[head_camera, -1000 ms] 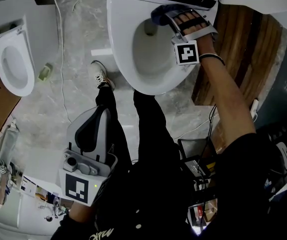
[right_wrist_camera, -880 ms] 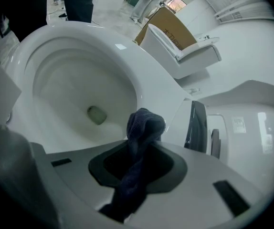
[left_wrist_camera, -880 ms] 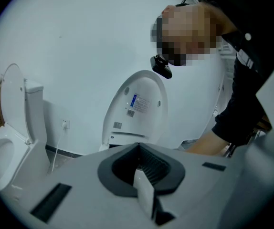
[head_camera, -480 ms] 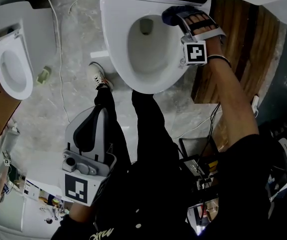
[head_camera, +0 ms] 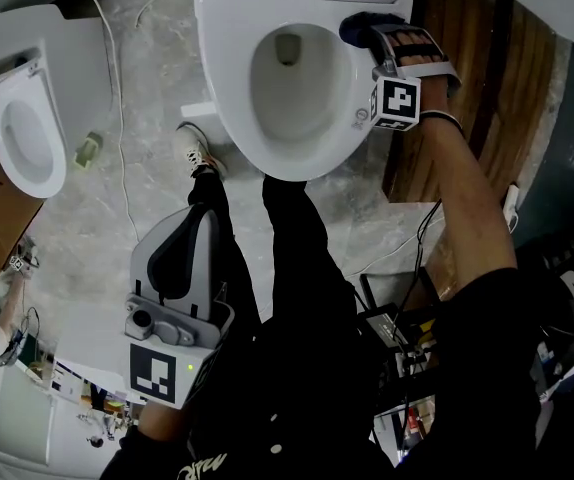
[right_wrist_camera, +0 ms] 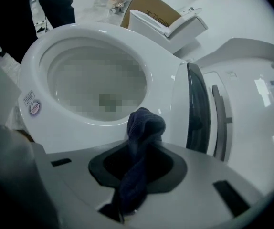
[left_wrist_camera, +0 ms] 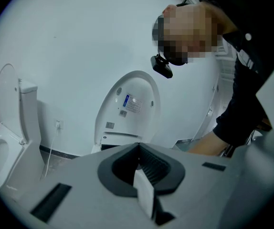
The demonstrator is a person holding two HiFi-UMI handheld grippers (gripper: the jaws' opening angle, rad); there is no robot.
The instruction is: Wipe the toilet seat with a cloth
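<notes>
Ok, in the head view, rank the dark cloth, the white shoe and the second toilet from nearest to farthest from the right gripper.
1. Dark cloth: clamped in the right gripper's tongs, at the toilet seat's back right.
2. White shoe: just left of that seat.
3. Second toilet: at the view's far left edge.

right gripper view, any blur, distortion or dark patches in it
Right gripper view: strong fisheye bending, black corners; the dark cloth is near and slightly soft; the toilet seat is evenly lit; a mosaic patch covers the bowl.
</notes>
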